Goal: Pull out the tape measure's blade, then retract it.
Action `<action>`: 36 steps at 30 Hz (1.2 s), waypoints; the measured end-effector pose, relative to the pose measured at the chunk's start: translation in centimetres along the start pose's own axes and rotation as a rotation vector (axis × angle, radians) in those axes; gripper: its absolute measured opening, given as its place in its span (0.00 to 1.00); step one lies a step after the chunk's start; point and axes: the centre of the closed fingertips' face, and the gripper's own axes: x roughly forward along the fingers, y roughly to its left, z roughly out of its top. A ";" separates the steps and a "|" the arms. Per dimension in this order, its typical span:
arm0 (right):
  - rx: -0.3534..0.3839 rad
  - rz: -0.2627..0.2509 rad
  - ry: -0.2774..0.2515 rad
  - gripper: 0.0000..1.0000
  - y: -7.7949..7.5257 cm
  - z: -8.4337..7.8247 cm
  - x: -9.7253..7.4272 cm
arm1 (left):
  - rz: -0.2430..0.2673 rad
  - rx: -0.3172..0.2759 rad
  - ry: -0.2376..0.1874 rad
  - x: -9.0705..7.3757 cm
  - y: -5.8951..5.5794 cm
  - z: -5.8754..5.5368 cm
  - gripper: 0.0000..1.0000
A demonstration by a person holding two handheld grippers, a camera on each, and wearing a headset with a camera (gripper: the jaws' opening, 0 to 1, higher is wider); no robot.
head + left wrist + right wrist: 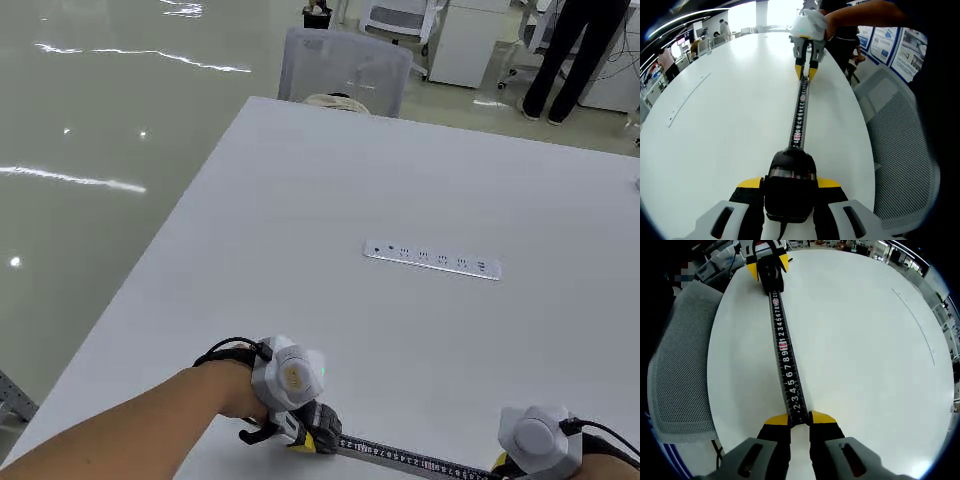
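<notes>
The black tape measure case sits on the white table, and my left gripper is shut on it with its yellow-tipped fingers either side. In the head view this gripper is at the bottom left. The numbered blade lies pulled out flat along the table edge. Its free end is pinched in my right gripper, which is shut on the blade. Far along the blade the case shows in the left gripper's hold. The right gripper is at the bottom right of the head view.
A white power strip lies mid-table. A grey mesh chair stands at the far edge, another mesh chair close beside the blade's side of the table. A person stands at the back right.
</notes>
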 end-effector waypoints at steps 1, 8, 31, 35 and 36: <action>0.000 0.000 0.001 0.12 0.0 -0.1 0.0 | 0.000 0.000 0.000 0.0 0.0 0.0 0.35; 0.008 -0.004 0.002 0.12 -0.1 -0.3 -0.1 | 0.000 0.000 0.001 0.0 0.0 0.0 0.35; 0.073 -0.032 -0.047 0.15 0.2 0.2 0.0 | 0.004 0.000 -0.006 0.1 0.0 0.0 0.35; 0.073 -0.032 -0.041 0.15 0.2 0.3 -0.1 | 0.004 0.000 -0.007 0.1 -0.1 0.0 0.35; 0.072 -0.031 -0.039 0.15 0.3 0.3 -0.1 | 0.004 0.000 -0.007 0.1 -0.1 0.0 0.35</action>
